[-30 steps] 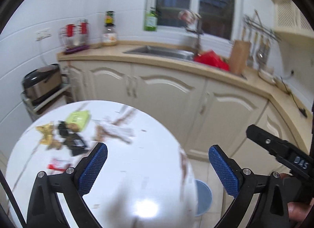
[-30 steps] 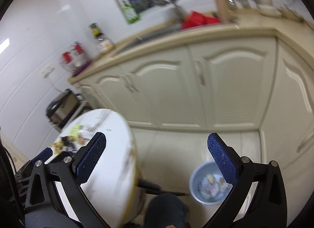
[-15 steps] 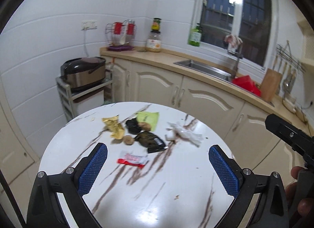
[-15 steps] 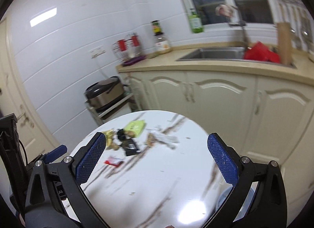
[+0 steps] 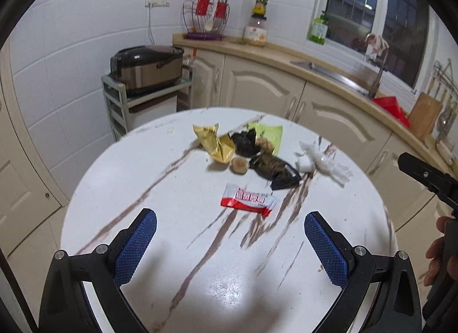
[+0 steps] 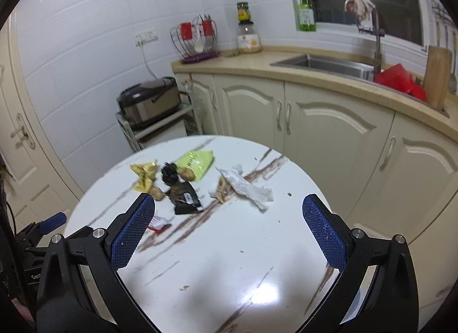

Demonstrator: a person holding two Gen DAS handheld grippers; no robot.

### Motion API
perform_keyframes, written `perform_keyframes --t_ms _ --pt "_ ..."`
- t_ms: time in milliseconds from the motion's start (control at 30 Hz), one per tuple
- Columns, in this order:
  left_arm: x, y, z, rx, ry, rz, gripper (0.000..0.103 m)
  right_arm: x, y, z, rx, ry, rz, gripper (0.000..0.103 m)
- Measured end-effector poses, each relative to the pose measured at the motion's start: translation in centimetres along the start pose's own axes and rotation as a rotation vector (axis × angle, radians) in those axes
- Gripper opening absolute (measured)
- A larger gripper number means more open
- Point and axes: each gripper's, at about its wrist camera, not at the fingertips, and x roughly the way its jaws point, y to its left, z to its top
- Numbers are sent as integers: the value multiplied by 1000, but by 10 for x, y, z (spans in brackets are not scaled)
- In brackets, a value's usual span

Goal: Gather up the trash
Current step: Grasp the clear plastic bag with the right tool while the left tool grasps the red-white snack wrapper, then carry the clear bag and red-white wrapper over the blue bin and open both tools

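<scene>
Trash lies on a round white marble table (image 5: 177, 247) (image 6: 257, 247): a red-and-white wrapper (image 5: 247, 200) (image 6: 158, 222), a dark wrapper (image 5: 274, 169) (image 6: 184, 197), a yellow wrapper (image 5: 213, 141) (image 6: 144, 175), a green packet (image 5: 270, 134) (image 6: 196, 162), crumpled clear plastic (image 5: 325, 161) (image 6: 246, 185) and small brown lumps (image 5: 240, 165). My left gripper (image 5: 230, 240) hovers open over the near part of the table, short of the red wrapper. My right gripper (image 6: 229, 230) is open too, nothing between its fingers, with the trash ahead and to the left.
Cream kitchen cabinets (image 6: 329, 124) and a countertop with a sink (image 6: 323, 62) curve behind the table. A rice cooker (image 5: 146, 66) sits on a small shelf rack at the left. A door (image 6: 20, 161) stands at the far left. A hand (image 5: 438, 255) holds the other gripper at right.
Both grippers swung from the cabinets and the floor bin toward the table, and now face the trash from closer. Both stayed open.
</scene>
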Motion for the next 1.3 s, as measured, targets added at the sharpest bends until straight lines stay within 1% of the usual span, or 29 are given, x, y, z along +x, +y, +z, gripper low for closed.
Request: perform_keyframes --t_ms 200,433,500,600,700,733,767,800,833,900,933,967,1000,1067,1300 --pt "64 -8 22 39 81 21 102 54 -25 -10 15 114 -30 103" --pt "132 -7 38 52 156 57 102 118 -43 -12 -20 220 -46 103" --pt "147 -7 37 57 167 58 101 135 -44 -10 -49 246 -44 103" --pt "162 -7 40 65 180 31 99 156 -38 -7 -108 270 -35 103" --pt "169 -8 41 75 171 11 94 175 -32 -3 -155 288 -22 101" --pt "170 -8 41 78 167 3 92 180 -30 -2 -165 294 -19 94" --pt "171 -8 40 82 161 -8 86 186 -27 -2 -172 302 -14 84" --pt "171 -10 39 88 155 -15 81 190 -25 -2 -179 311 -7 81" --pt "169 -13 37 97 150 -18 78 191 -22 -3 -193 303 -12 73" --pt "169 -16 36 114 142 -27 67 191 -17 -3 -207 289 2 55" --pt "170 -17 36 113 141 -36 66 190 -16 -3 -210 284 8 36" --pt "170 -16 37 107 140 -52 61 189 -14 -3 -211 280 13 23" --pt "169 -17 37 102 140 -69 53 187 -14 -3 -211 280 15 23" --pt "171 -15 38 96 143 -94 48 185 -14 -4 -204 281 28 21" --pt "159 -16 31 60 142 -144 46 165 -30 -12 -111 276 61 19"
